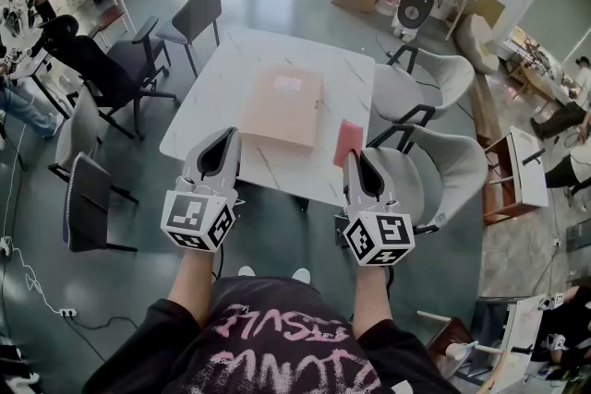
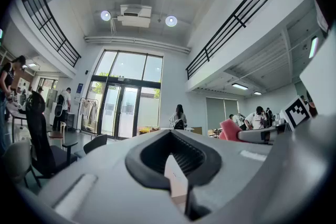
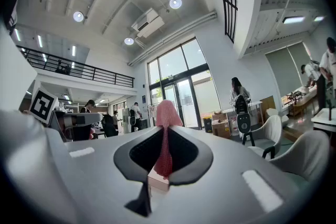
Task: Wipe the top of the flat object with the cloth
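Open hall, white desk [image 1: 231, 78] | left tool [image 1: 229, 139] pressed closed on nothing, short of the desk's near edge | tan flat object [image 1: 284, 106] lies mid-desk, nothing touching it | right tool [image 1: 355, 158] pinches the pink cloth [image 1: 349, 139] | we judge: cloth in hand, wiping not yet begun.

White marbled table [image 1: 231, 74] carries 1 flat tan object [image 1: 284, 109].
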A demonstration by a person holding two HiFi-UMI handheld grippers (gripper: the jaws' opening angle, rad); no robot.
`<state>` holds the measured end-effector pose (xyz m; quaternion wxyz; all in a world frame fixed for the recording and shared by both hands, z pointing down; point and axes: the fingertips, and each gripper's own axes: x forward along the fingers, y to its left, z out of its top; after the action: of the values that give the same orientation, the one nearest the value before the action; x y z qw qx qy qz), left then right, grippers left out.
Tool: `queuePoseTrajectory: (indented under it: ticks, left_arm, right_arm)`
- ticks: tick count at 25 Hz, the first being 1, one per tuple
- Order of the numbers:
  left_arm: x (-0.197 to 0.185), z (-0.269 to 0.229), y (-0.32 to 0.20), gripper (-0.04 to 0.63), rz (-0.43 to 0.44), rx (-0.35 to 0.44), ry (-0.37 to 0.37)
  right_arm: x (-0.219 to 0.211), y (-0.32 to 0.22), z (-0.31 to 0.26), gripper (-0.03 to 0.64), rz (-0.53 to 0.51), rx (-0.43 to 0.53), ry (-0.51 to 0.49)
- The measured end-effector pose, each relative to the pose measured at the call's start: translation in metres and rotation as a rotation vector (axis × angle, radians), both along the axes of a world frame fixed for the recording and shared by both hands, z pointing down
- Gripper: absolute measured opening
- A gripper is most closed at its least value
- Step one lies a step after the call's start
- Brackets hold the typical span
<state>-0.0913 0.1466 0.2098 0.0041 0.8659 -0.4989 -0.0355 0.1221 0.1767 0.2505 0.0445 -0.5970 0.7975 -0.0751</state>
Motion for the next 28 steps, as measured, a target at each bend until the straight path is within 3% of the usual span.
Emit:
queuePoseTrajectory:
  ticks: [14, 20, 28]
  left_arm:
    - [0.003, 0.002, 0.003, 0.0, 0.002, 0.003, -0.006]
    - [0.01, 0.003, 0.005, 0.0, 0.002, -0.002, -0.014]
    - [0.027, 0.005, 0.009, 0.0, -0.009, -0.001, -0.037]
  right_arm:
    - [0.002, 0.004, -0.003, 0.043, -0.01, 0.032, -0.037]
    - [0.007, 0.004, -0.001, 0.043, 0.007, 0.029, 0.031]
    - [0.018, 0.006, 0.006, 0.048, -0.027, 0.029, -0.013]
